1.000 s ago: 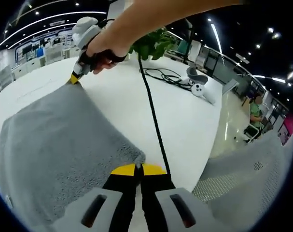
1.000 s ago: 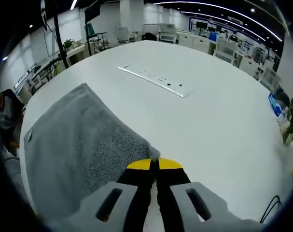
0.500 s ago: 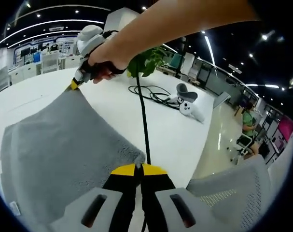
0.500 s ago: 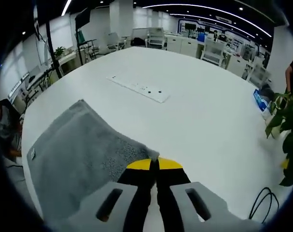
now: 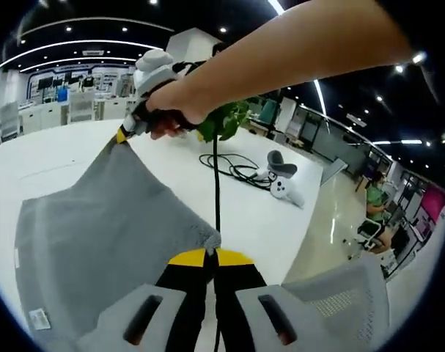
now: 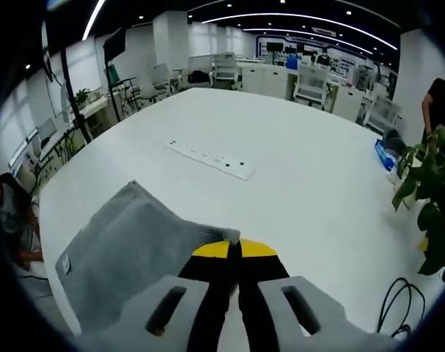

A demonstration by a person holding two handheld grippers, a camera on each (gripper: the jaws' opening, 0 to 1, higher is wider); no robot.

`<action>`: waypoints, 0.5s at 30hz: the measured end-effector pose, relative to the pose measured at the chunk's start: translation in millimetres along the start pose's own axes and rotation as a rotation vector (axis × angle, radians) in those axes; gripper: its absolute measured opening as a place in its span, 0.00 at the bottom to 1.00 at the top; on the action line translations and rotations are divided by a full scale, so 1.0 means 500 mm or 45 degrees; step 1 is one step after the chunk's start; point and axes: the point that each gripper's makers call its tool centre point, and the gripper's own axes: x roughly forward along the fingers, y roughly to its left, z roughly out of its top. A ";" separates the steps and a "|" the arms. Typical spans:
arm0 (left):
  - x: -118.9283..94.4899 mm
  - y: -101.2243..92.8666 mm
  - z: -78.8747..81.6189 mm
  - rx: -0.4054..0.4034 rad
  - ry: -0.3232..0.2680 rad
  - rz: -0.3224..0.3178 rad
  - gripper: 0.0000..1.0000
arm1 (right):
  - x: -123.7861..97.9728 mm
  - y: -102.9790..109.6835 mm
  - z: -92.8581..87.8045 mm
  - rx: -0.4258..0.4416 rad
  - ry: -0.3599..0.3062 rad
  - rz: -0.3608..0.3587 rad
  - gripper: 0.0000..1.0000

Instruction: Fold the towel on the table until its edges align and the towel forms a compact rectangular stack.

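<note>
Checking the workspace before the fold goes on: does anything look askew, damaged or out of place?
Nothing stands out. The grey towel is intact, each near corner pinched by a hand-held gripper: left, right. A black cable and a white controller lie on the table, clear of the towel.

Right gripper [image 6: 233, 248], yellow-tipped jaws pinched together on a corner of a grey towel [image 6: 130, 249], which slopes down-left from the jaws twd the near edge of a white table [image 6: 281, 139]. White power strip [image 6: 211, 159] lies on table beyond towel, well apart; leafy plant [image 6: 427, 191] at table's right side.
</note>
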 end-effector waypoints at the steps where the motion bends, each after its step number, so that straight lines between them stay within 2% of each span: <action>1: -0.007 0.002 0.002 0.003 -0.004 0.000 0.02 | -0.003 0.005 0.007 -0.001 -0.005 -0.004 0.00; 8: -0.070 0.029 0.013 0.023 -0.040 0.022 0.02 | -0.013 0.034 0.042 0.022 -0.033 -0.012 0.00; 15: -0.115 0.047 0.024 0.022 -0.079 0.038 0.02 | -0.021 0.068 0.077 0.037 -0.060 -0.015 0.00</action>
